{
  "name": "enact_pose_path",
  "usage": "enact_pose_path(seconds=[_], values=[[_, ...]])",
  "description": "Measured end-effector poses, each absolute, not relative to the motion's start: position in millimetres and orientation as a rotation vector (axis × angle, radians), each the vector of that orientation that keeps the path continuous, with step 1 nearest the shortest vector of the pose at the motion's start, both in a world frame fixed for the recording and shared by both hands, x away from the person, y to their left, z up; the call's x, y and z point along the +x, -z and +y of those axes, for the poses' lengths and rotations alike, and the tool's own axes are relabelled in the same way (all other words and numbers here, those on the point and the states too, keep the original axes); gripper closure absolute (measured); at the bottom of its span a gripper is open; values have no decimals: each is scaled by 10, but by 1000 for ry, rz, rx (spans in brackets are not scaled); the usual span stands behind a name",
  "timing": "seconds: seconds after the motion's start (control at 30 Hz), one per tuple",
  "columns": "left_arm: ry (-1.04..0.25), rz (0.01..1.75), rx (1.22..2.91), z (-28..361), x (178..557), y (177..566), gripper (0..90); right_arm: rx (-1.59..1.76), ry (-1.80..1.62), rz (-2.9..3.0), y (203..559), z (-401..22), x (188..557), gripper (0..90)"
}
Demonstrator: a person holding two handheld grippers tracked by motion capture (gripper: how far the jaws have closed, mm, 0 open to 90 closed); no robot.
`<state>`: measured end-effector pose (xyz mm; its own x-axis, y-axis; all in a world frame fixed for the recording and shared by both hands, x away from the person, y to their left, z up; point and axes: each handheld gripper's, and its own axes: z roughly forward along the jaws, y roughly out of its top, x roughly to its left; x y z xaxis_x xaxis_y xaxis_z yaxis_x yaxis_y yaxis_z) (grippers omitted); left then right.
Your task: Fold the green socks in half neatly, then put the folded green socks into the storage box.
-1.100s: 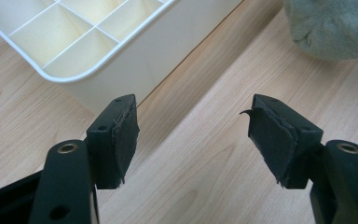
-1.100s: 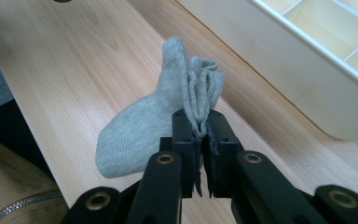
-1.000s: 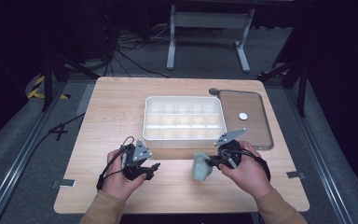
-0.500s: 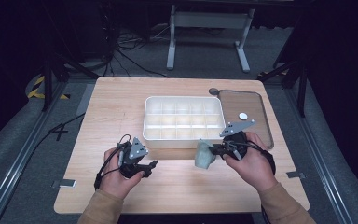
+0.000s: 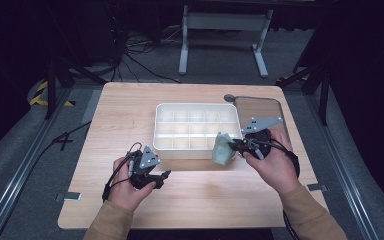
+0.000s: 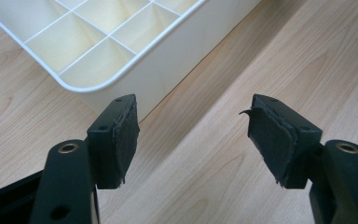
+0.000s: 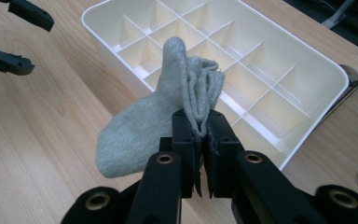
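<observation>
While one sock [image 7: 144,126] hangs pinched, one divided box [image 5: 162,142] sits beside.

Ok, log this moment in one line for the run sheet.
right gripper: shut on sock, held off the table at tray front edge | left gripper: open, empty, beside tray | sock not yet in a compartment

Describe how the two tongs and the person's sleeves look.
Both tongs, left and right, are black, each topped by a grey three-cornered plate with thin black cables trailing. The jaws carry dark, frayed pads. The sleeves are tan.
</observation>
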<state>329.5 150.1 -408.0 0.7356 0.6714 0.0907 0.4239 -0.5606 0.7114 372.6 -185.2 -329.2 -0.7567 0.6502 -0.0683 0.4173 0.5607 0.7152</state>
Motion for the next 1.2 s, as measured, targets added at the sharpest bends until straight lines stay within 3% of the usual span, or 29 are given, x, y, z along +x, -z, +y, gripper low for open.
enact_pose_path(seconds=[0.6, 1.2], values=[[-478, 844, 2222, 1572, 3275, 4058, 340, 867, -938, 2425, 3220, -1825, 3994, 838], [-507, 928, 2216, 1826, 3101, 4083, 337, 860, -764, 2515, 3421, -1616, 4338, 836]])
